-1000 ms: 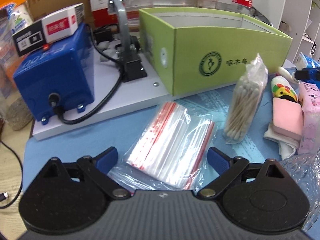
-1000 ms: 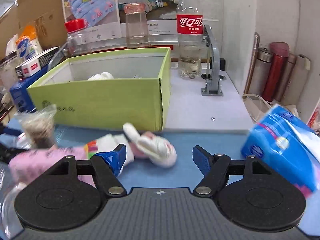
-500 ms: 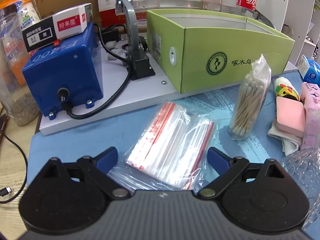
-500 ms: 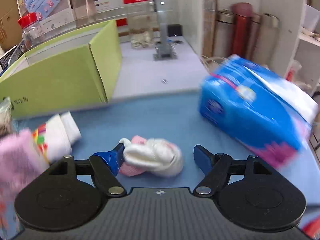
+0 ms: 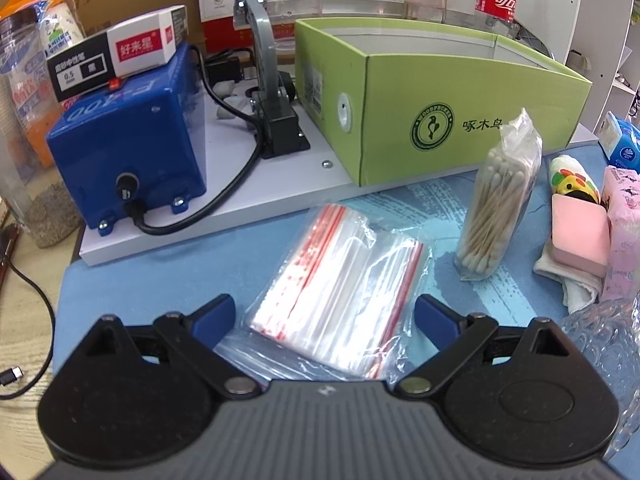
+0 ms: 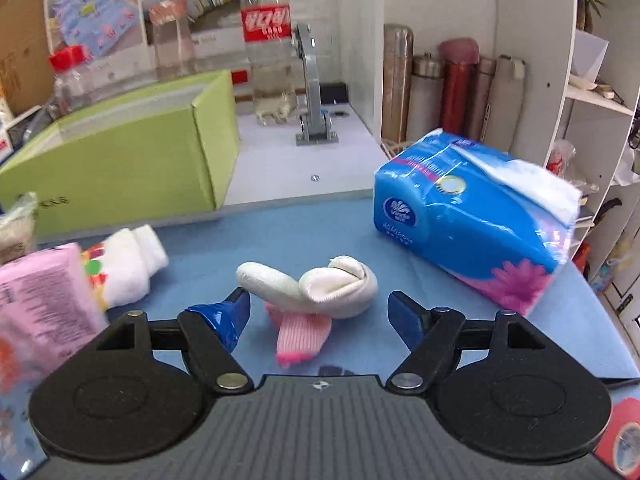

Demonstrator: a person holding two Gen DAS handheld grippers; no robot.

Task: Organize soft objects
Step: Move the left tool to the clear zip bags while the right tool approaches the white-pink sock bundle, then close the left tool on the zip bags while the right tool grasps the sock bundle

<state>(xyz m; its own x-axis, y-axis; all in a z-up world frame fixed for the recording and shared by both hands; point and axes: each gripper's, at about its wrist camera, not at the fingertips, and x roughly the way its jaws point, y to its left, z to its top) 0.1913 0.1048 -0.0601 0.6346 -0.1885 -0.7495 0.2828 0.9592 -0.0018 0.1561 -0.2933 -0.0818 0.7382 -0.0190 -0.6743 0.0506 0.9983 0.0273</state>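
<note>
The right gripper [image 6: 320, 312] is spread wide around a rolled sock [image 6: 320, 286] on the blue mat [image 6: 304, 232]. The left gripper [image 5: 324, 314] is spread over plastic bags [image 5: 340, 292].

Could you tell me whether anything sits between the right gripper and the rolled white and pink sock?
Nothing visible does: the right gripper is open, and the sock lies directly between its fingers on the blue mat.
</note>
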